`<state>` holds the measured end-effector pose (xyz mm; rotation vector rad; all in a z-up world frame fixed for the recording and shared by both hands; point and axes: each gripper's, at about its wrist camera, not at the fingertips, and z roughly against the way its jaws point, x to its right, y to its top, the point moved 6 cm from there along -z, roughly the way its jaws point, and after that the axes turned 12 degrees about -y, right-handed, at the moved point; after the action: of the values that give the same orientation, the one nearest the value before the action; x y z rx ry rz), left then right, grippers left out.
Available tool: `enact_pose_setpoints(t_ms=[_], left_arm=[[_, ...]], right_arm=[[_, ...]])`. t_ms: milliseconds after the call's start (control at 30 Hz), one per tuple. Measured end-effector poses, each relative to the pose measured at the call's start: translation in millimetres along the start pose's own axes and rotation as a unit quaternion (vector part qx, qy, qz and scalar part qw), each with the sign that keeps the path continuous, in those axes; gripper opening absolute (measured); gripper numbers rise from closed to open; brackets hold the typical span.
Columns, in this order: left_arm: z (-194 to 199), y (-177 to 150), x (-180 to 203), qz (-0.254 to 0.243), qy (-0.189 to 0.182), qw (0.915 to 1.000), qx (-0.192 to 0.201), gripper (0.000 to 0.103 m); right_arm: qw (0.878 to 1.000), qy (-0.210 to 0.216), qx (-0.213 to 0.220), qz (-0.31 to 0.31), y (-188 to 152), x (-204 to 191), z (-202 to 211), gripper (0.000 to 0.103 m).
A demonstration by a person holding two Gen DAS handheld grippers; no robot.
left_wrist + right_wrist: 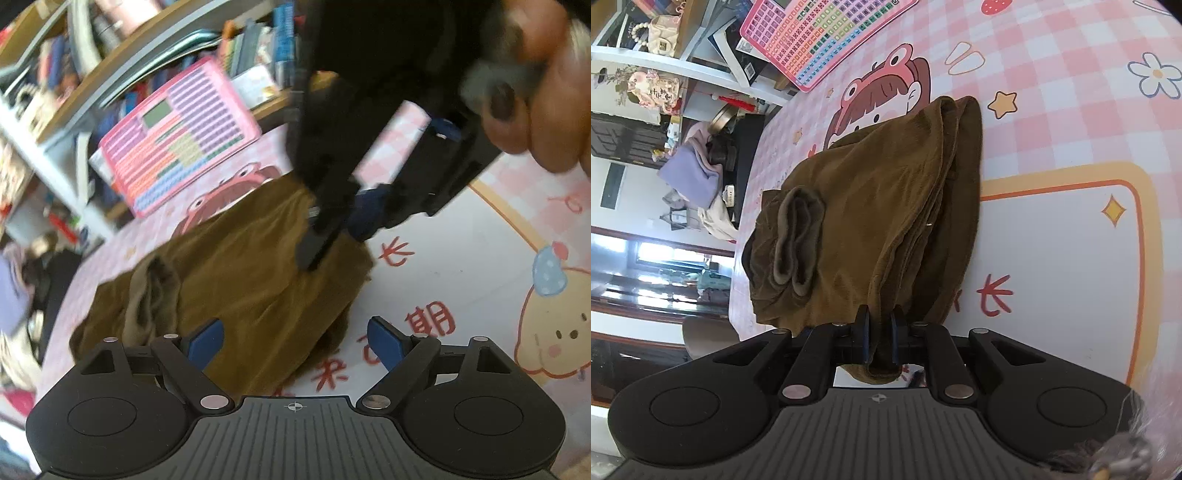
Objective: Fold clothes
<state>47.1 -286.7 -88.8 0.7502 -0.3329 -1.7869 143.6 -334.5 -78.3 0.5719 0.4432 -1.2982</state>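
Note:
A brown garment [240,266] lies partly folded on the pink cartoon tablecloth [461,229], with a greyer ribbed cuff [155,295] bunched on its left side. My left gripper [295,341] is open and empty, low over the garment's near edge. My right gripper [880,332] is shut on an edge of the brown garment [879,206], with cloth pinched between its blue pads. In the left wrist view the right gripper [325,236] comes down on the garment's far right corner, held by a hand [543,85].
A pink chart board [177,140] lies at the table's far side, also in the right wrist view [820,33]. Bookshelves [155,48] stand behind it. A chair with piled clothes [694,173] stands beyond the table's left edge.

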Motion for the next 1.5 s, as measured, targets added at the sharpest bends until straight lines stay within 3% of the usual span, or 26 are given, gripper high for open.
enact_pose_setpoints(t_ms=[100,200,233,300,333,367,433,467,533,600,900,1300,1500], left_arm=[[-7.2,8.8,8.8,-0.039,0.016,0.9991,0.01,0.087],[-14.9,14.1,11.8,-0.055,0.024,0.9982,0.011,0.079],[-17.2,14.8,12.0,-0.057,0.026,0.998,0.009,0.072],[-21.7,14.8,11.3,-0.058,0.031,0.9978,0.003,0.049],[-23.3,14.6,10.3,-0.056,0.032,0.9979,0.001,0.027],[-23.9,14.7,8.2,-0.049,0.027,0.9984,0.003,0.013],[-23.0,16.4,3.5,-0.034,0.016,0.9992,0.012,0.008],[-19.7,18.5,1.8,-0.029,0.015,0.9992,0.021,0.007],[-12.4,22.7,-0.4,-0.023,0.014,0.9989,0.038,0.006],[-6.3,23.0,-2.7,-0.012,0.007,0.9989,0.046,0.005],[22.5,21.9,-15.2,0.046,-0.029,0.9955,0.078,0.005],[41.2,13.2,-14.1,0.084,-0.082,0.9896,0.083,0.005],[45.8,23.8,-5.3,0.106,-0.123,0.9815,0.102,0.005]], right_arm=[[1.0,0.001,0.0,0.002,1.4,-4.6,1.0,0.01],[1.0,0.004,0.002,0.002,2.7,-8.0,3.7,0.01],[1.0,0.003,0.004,0.003,3.1,-8.6,5.1,0.01],[1.0,0.002,0.007,0.006,3.8,-8.6,7.5,0.01],[1.0,0.001,0.009,0.007,4.2,-7.5,8.5,0.01],[1.0,-0.002,0.011,0.008,4.6,-5.8,9.5,0.014],[1.0,-0.016,0.018,0.004,6.1,2.2,12.1,0.033],[1.0,-0.02,0.021,-0.001,7.5,7.9,13.9,0.043],[0.999,-0.02,0.024,-0.017,11.6,19.5,15.6,0.045],[0.999,-0.018,0.025,-0.032,16.7,26.7,13.6,0.058],[0.993,0.014,0.009,-0.116,38.1,33.1,-17.0,0.061],[0.987,-0.004,0.045,-0.154,56.5,62.3,-6.6,0.015],[0.986,-0.021,0.095,-0.133,59.1,59.2,20.6,0.012]])
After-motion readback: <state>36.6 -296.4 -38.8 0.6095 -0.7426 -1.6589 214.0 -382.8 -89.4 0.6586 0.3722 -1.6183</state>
